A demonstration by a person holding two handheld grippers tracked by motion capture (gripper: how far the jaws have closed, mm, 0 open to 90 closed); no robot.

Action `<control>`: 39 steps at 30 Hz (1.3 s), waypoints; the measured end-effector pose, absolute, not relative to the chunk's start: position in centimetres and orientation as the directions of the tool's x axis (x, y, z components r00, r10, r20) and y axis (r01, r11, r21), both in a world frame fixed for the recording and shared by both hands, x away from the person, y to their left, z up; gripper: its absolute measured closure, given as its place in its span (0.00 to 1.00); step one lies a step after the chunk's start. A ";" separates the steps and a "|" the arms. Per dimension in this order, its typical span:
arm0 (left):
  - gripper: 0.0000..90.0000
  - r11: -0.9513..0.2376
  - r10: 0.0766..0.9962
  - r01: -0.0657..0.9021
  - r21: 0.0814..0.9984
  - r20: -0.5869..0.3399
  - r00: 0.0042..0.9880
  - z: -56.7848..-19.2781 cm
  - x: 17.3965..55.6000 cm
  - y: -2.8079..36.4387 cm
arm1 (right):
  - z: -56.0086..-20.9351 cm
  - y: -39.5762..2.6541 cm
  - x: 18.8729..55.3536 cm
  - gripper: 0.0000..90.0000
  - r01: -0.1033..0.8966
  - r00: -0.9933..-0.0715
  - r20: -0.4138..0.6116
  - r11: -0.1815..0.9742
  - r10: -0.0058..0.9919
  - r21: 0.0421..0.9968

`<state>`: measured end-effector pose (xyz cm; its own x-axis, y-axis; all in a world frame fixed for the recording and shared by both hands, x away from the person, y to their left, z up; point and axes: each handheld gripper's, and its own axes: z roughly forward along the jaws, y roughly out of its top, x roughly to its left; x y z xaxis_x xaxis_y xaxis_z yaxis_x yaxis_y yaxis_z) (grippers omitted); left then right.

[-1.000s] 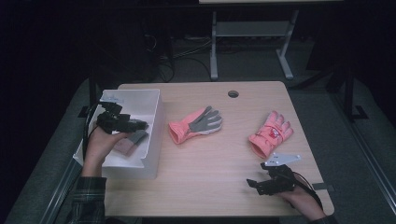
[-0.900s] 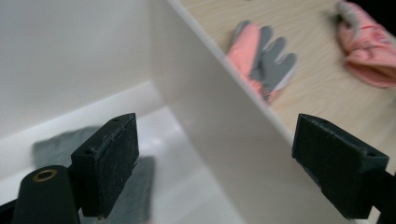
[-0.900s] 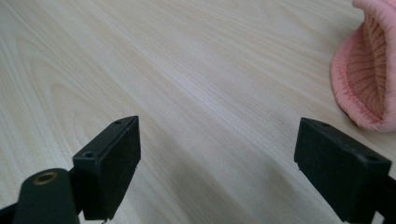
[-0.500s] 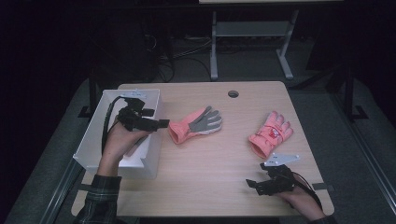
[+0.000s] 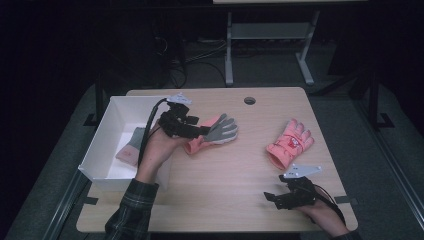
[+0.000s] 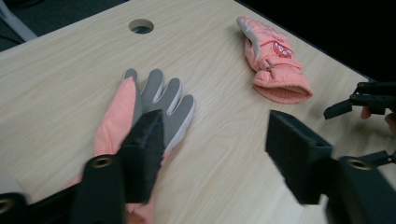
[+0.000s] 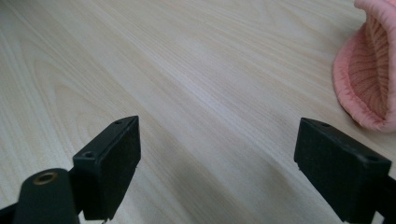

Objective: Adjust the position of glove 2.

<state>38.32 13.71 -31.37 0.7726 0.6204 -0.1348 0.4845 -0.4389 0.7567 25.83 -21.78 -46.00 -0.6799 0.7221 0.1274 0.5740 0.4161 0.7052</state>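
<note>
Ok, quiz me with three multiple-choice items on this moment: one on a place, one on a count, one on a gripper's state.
1. Where does the glove with the grey palm lie?
A. on the table beside the white box
B. inside the white box
C. on the floor

2. How many gloves lie on the table?
A. one
B. two
C. four

3. How do the right gripper's jaws stand?
A. shut on a glove
B. shut on nothing
C. open, nothing between them

1 A: it rests on the wood right of the white box.
2 B: that one plus the pink glove.
3 C: the right gripper view shows bare table between its pads.
</note>
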 end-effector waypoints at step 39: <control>1.00 -0.510 0.751 0.615 0.602 -0.038 0.659 -42.7 46.6 9.9 | -46.0 -22.0 25.6 0.16 0.577 -0.676 0.136 0.406 0.724 0.709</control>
<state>46.62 9.86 -42.65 0.6591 0.7511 -0.0376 0.6151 -0.5096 0.6016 25.63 -21.96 -46.00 -0.6764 0.7239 0.1361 0.5768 0.4056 0.7091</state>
